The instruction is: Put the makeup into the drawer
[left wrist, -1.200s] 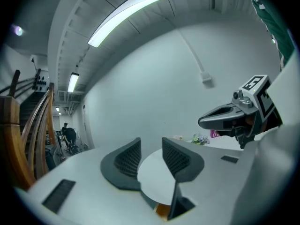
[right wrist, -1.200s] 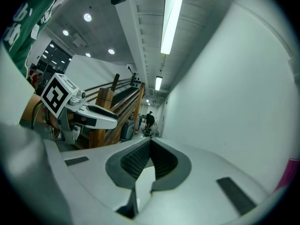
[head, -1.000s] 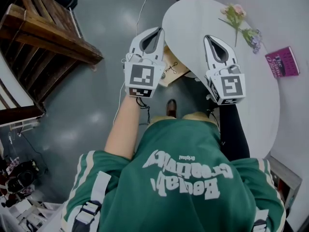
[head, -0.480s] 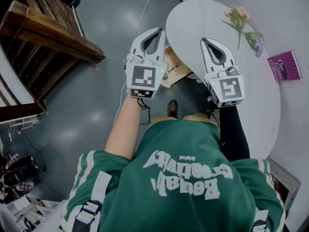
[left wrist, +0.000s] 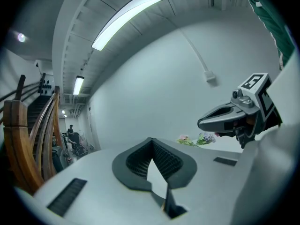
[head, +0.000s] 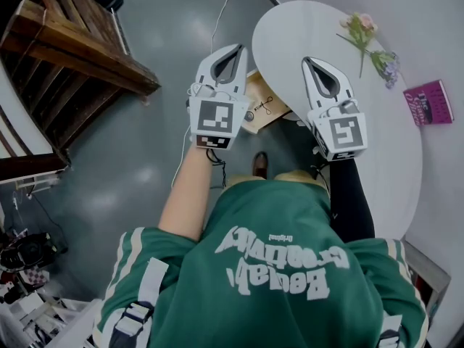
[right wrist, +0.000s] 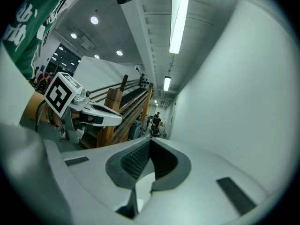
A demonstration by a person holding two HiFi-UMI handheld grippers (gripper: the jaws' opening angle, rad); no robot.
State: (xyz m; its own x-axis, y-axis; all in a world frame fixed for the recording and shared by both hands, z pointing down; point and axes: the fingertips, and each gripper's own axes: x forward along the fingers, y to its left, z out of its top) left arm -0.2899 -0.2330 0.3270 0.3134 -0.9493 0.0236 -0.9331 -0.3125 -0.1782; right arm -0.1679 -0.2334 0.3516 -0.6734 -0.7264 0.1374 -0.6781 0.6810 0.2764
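Observation:
In the head view a person in a green shirt holds both grippers out level, side by side. My left gripper (head: 233, 48) is shut, its tips meeting with nothing between them, above a small light wooden box (head: 262, 107) at the white table's (head: 391, 158) near edge. My right gripper (head: 311, 59) is also shut and empty, over the table top. The left gripper view shows its own shut jaws (left wrist: 151, 140) and the right gripper (left wrist: 206, 123) beside it. The right gripper view shows its shut jaws (right wrist: 151, 140) and the left gripper (right wrist: 118, 119). No makeup shows in any view.
Artificial flowers (head: 366, 38) and a pink book (head: 429, 101) lie on the far part of the table. A wooden staircase (head: 72, 56) stands at the left over a grey floor (head: 145, 165). A white wall runs behind the table.
Both grippers stay where they were, still shut. Only the head view has drifted slightly, so the table sits a little further right in the picture.

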